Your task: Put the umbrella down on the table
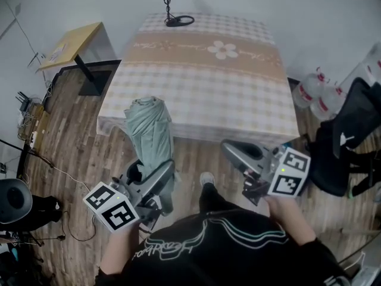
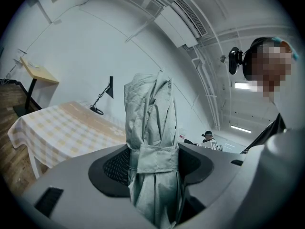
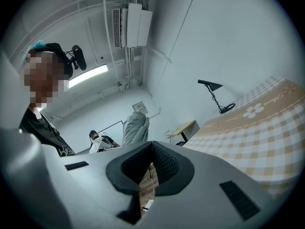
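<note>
Surface: a table [image 1: 238, 100] under a beige-and-white checked cloth, crossed by a tan band with a white flower [image 1: 223, 49] printed on it; the cloth hangs down over the near edge.
On the surface: a black desk lamp [image 1: 177, 8] with a ring base, standing at the far edge.
Floor: brown wood planks [image 1: 71, 136], with cables trailing at the left.
Room, left side: a small wooden side table [image 1: 71, 43] on a black stand, well apart from the checked table.
Room, right side: clear water bottles [image 1: 312, 91] with red labels on the floor near the table's corner, and a black chair [image 1: 351, 136] just beside them.
Walls and ceiling: plain white walls, an air-conditioning unit [image 3: 132, 27] mounted high, and a strip light [image 3: 88, 75] beside it.
Umbrella [image 1: 150, 130]: pale grey-green, folded and strapped shut, standing upright in front of the table's near left corner; it is not resting on the cloth.
Left gripper [image 1: 156, 180]: jaws clamped on the umbrella at its strap.
Right gripper [image 1: 235, 151]: jaw tips together, nothing held; only floor shows through the narrow slit behind them.
Person: dark shirt; one shoe [image 1: 206, 179] on the planks between the grippers.
</note>
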`<state>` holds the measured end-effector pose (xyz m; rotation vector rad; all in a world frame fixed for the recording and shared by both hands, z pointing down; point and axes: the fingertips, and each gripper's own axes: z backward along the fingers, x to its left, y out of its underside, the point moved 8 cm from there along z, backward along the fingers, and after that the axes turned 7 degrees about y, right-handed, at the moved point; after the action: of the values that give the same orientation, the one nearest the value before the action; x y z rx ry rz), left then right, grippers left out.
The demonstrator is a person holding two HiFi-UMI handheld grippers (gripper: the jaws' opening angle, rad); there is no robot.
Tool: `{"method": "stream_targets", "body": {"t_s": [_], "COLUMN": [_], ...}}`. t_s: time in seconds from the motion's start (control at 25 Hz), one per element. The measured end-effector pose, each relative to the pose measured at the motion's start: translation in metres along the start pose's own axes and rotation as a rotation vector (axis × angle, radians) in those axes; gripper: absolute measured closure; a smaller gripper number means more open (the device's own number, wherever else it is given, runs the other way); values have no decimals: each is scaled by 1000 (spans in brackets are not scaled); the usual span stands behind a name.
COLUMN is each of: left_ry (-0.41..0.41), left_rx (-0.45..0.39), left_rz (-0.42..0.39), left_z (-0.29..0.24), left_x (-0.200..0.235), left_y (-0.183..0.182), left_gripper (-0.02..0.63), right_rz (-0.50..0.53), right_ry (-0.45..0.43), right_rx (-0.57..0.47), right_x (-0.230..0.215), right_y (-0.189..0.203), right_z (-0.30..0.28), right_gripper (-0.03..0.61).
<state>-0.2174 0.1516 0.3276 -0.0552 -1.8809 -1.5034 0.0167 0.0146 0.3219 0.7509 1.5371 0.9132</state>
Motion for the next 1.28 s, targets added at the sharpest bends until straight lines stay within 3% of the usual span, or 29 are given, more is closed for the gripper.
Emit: {"method": "stream_targets", "body": {"t_s": [0.68,1.12,1.28], "left_ry": [-63,-105,-131], "left_rx": [13,42,58], "left_rz": [2,-94,-182], "left_z": [-91,-173,-189], "left_x": [87,120,119], "left_y": [-65,-116,-131], "left_gripper": [345,345,345], "right_rz": [-60,-63,-50], "right_ry": [-15,-12,-17], "right_rx": [6,-20,-41], "right_x": [-120,-199,-212], "right_y": [-66,-109,-121], "right_z": [-70,-77,-75], "right_gripper": [566,566,566]}}
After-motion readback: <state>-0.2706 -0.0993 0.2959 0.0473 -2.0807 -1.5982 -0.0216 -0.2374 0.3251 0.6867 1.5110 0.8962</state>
